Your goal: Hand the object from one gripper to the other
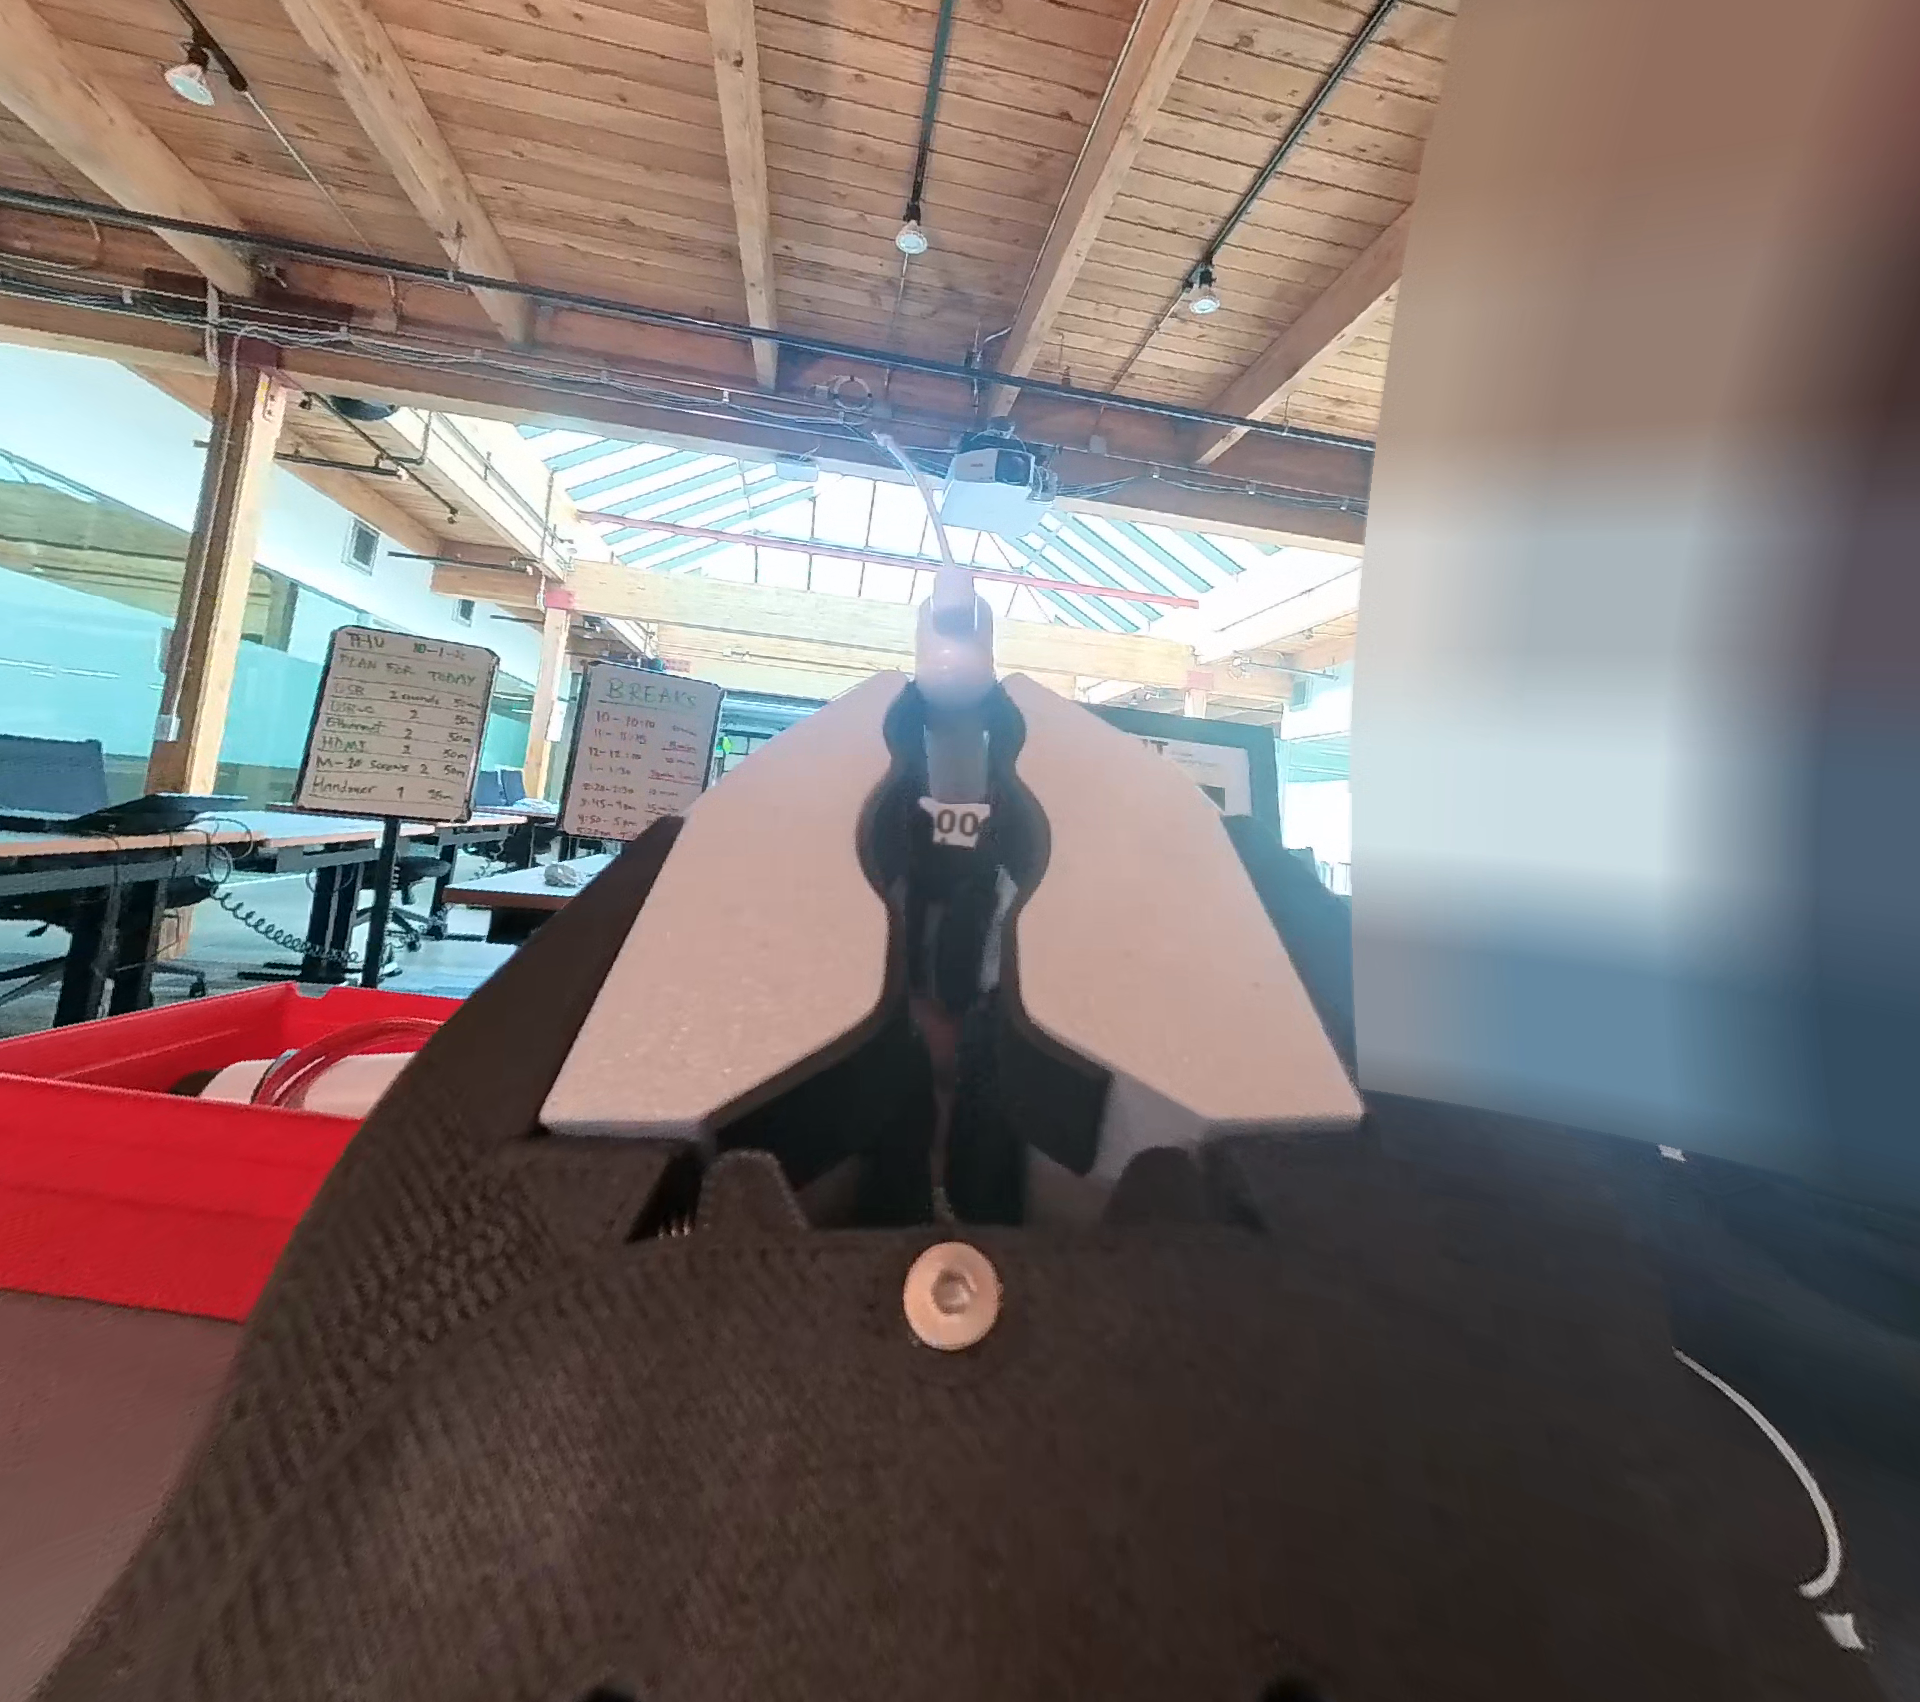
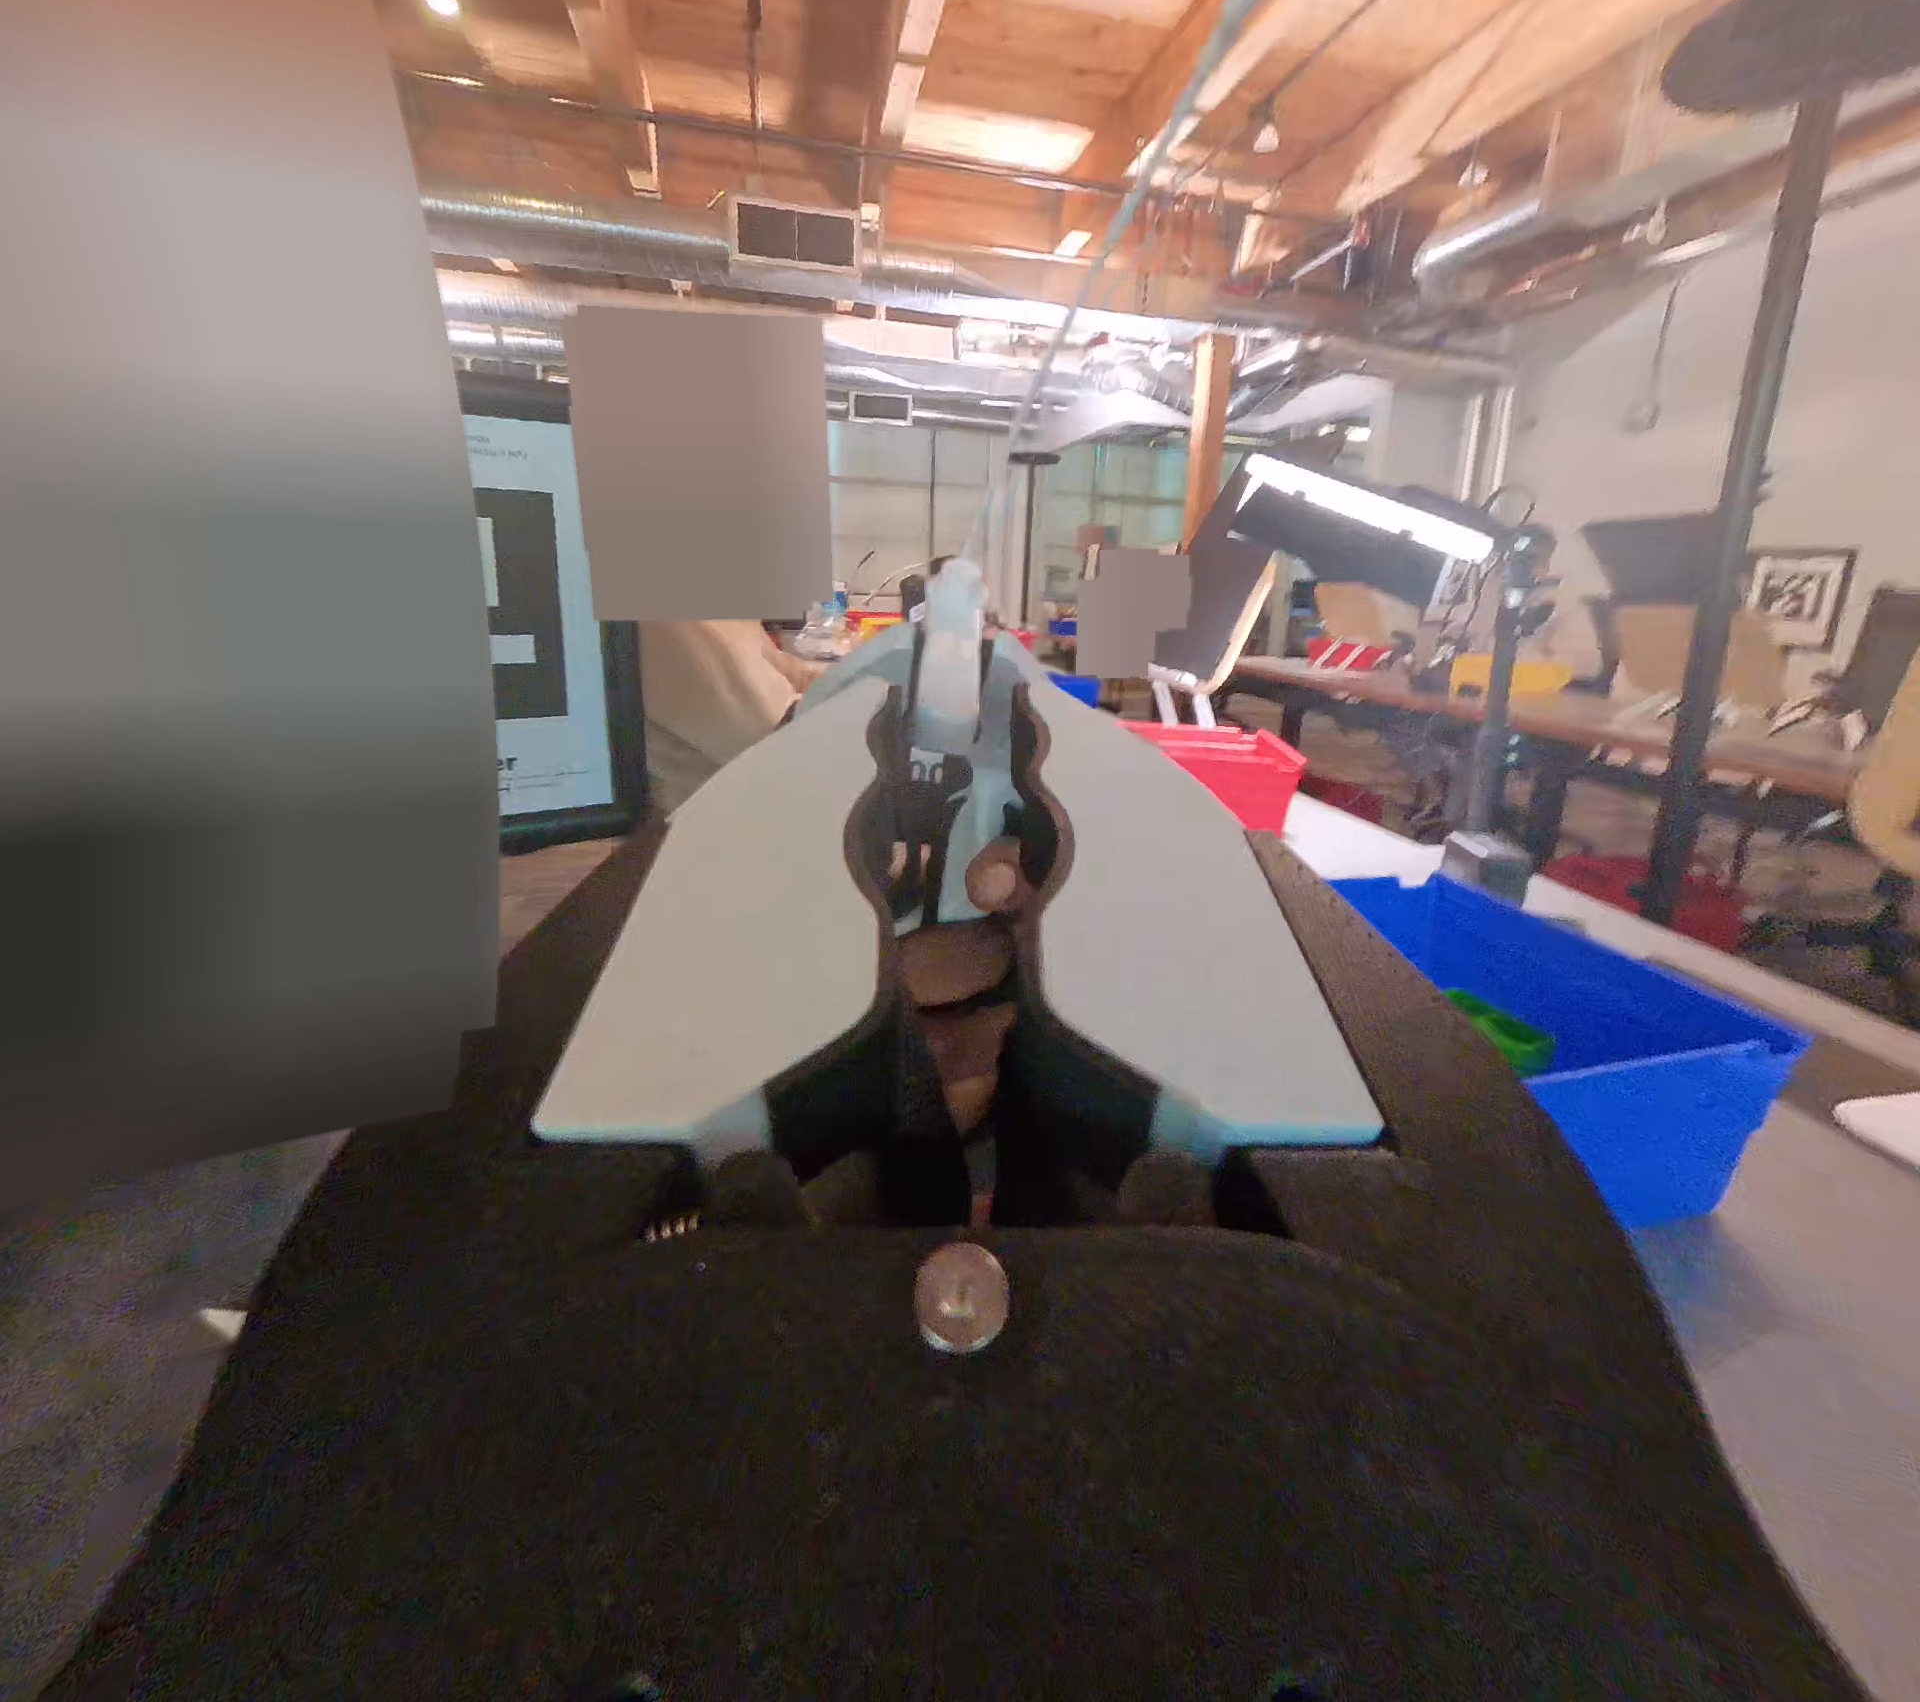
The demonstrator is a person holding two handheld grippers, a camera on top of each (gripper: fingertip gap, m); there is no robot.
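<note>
The left claw (image 1: 951, 696) is clenched on a small pale connector (image 1: 953, 650) with a thin whitish cable (image 1: 923, 499) curving up out of its top; the connector stands upright, pinched at the very tips of the grey fingers (image 1: 769, 904), with its body running down into the narrow slot between them, where a small white tag (image 1: 956, 821) shows. The claw points upward toward the timber ceiling (image 1: 582, 42). Seen from the right wrist, the right claw (image 2: 951, 676) is likewise closed around the same sort of pale translucent connector (image 2: 951, 644), which sits upright between its fingertips, a thin line of cable (image 2: 1049, 364) rising steeply away from it toward the rafters. Just behind it, through the slot, the grey fingers of the other claw (image 2: 987, 779) and a person's thumb (image 2: 992, 889) show close against the same object, so both claws appear to grip it together; which one bears the load cannot be told. This claw also tilts upward, held above the bench (image 2: 1766, 1257). To its right a blue bin (image 2: 1621, 1060) stands on the bench, with a red bin (image 2: 1226, 769) farther back. In the left wrist view a red tray (image 1: 156, 1174) holding a coil of clear tubing (image 1: 332, 1055) lies low on the left.
</note>
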